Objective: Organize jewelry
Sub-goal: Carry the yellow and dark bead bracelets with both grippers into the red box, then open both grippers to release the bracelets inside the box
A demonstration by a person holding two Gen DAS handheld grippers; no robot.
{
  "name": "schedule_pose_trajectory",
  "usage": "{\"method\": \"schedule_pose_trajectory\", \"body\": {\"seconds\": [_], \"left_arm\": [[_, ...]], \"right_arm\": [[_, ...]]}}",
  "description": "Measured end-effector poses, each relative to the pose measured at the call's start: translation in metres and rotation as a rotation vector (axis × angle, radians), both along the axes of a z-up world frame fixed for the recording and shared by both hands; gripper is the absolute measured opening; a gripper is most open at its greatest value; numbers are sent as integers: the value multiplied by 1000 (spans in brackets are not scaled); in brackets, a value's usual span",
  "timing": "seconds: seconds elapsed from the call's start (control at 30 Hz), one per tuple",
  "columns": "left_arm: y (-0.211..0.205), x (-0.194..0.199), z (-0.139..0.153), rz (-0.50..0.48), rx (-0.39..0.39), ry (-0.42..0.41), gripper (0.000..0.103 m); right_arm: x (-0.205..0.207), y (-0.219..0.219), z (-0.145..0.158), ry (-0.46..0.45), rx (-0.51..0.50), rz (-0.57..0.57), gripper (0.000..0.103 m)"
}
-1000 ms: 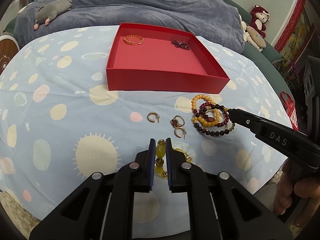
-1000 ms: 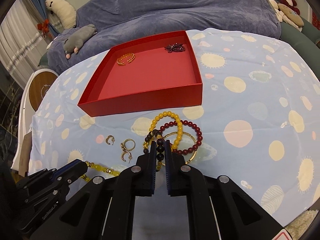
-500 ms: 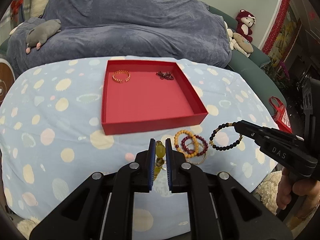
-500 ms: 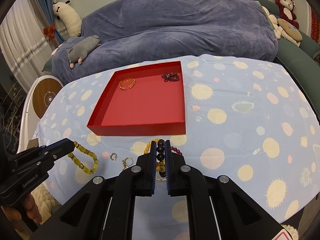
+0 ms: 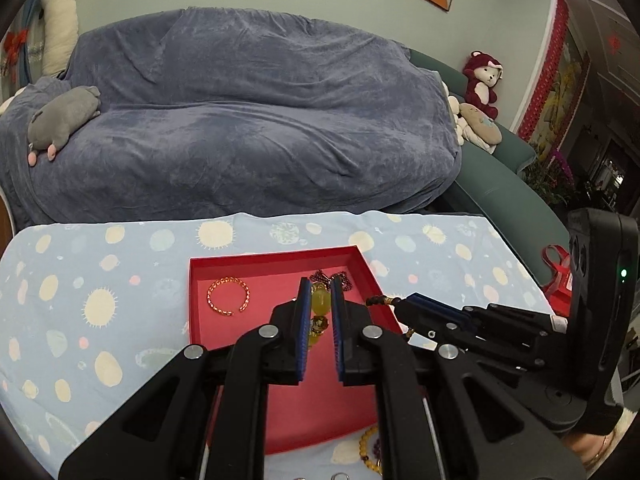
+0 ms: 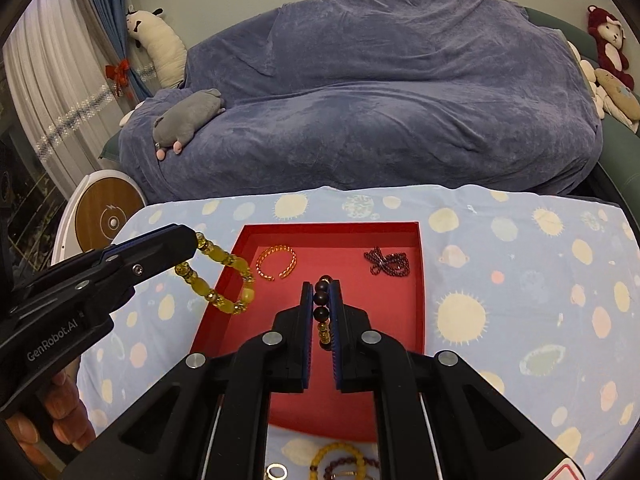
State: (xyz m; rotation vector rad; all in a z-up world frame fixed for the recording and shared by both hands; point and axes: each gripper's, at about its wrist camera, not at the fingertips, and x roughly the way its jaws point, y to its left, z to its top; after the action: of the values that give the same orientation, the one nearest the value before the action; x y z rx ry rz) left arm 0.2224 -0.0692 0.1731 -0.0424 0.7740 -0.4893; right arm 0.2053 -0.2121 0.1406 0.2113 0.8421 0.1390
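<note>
A red tray point(image 5: 276, 258) point(image 6: 420, 280) lies on the spotted blue tablecloth. Inside it are a gold open bangle point(image 5: 227, 295) point(image 6: 277, 263) and a dark red beaded piece point(image 6: 387, 261). My left gripper point(image 5: 321, 286) point(image 6: 196, 240) is shut on a yellow bead bracelet point(image 5: 320, 303) point(image 6: 224, 276), which dangles above the tray's left side. My right gripper point(image 6: 321, 286) point(image 5: 394, 303) is shut on a dark bead bracelet point(image 6: 321, 300) point(image 5: 378, 301), held above the tray's middle.
More jewelry stays on the cloth in front of the tray: a yellow bead bracelet point(image 6: 338, 454), a dark red one point(image 6: 352, 468) and small rings point(image 6: 277, 472). A sofa under a blue cover point(image 5: 248, 120) with plush toys stands behind the table. A hand point(image 6: 52, 416) grips the left tool.
Both grippers lifted their bracelets off the cloth and carried them up and forward over the red tray. The other jewelry stayed on the cloth.
</note>
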Motion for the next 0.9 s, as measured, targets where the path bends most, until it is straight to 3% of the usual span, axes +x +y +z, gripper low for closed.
{"method": "schedule_pose_trajectory", "body": {"seconds": [0.23, 0.43, 0.53, 0.57, 0.63, 0.73, 0.9], "left_arm": [[-4, 48, -48, 39, 28, 57, 7], [-1, 63, -82, 66, 81, 97, 7], [5, 62, -89, 81, 102, 98, 8], [7, 61, -92, 89, 102, 104, 10], [14, 58, -95, 115, 95, 113, 29], [21, 47, -94, 141, 103, 96, 38], [30, 18, -83, 150, 129, 52, 52]], "right_arm": [[51, 1, -46, 79, 31, 3, 8], [63, -7, -81, 145, -50, -23, 9], [60, -11, -84, 136, -107, -40, 16], [59, -11, -84, 133, -123, -44, 19], [53, -14, -82, 120, -132, -54, 25], [38, -18, -72, 88, -147, -61, 35], [-1, -23, -52, 40, -160, -67, 42]]}}
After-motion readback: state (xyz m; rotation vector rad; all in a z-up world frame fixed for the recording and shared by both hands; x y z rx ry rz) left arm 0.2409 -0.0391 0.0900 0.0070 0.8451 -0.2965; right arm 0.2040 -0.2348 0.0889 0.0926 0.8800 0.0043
